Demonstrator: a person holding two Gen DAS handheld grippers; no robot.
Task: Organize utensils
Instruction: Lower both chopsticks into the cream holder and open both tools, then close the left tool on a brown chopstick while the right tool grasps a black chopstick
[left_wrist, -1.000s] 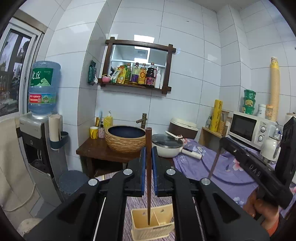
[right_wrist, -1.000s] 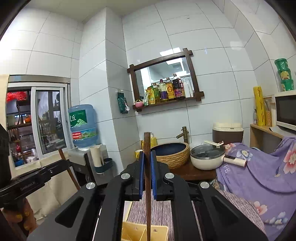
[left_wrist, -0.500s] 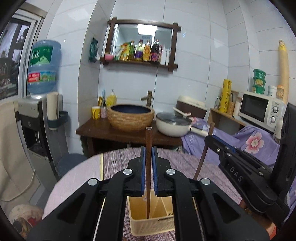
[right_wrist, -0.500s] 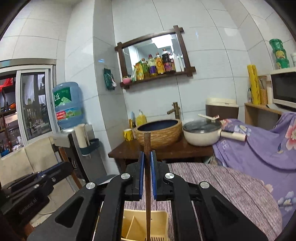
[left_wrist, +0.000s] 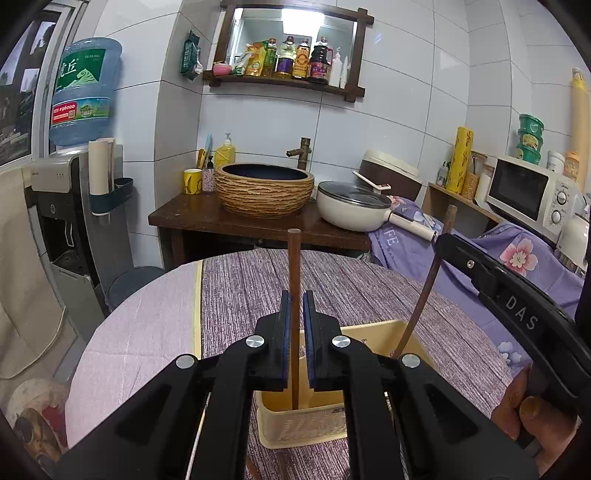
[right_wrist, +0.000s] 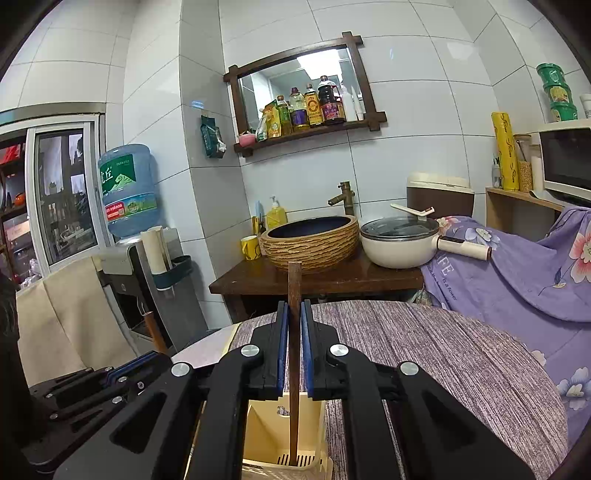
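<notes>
My left gripper is shut on a brown wooden chopstick held upright, its lower end inside a cream plastic utensil holder on the purple-clothed round table. My right gripper is shut on a second brown chopstick, also upright with its lower end in the holder. In the left wrist view the right gripper shows at the right with its chopstick slanting down into the holder. In the right wrist view the left gripper shows at the lower left.
Behind the table stand a dark wooden counter with a woven-look basin and a white lidded pan. A water dispenser is at the left. A microwave and purple floral cloth are at the right.
Both grippers have tilted and moved down with their chopsticks, so the table and holder now fill more of the views. The chopstick ends have gone lower into the holder.
</notes>
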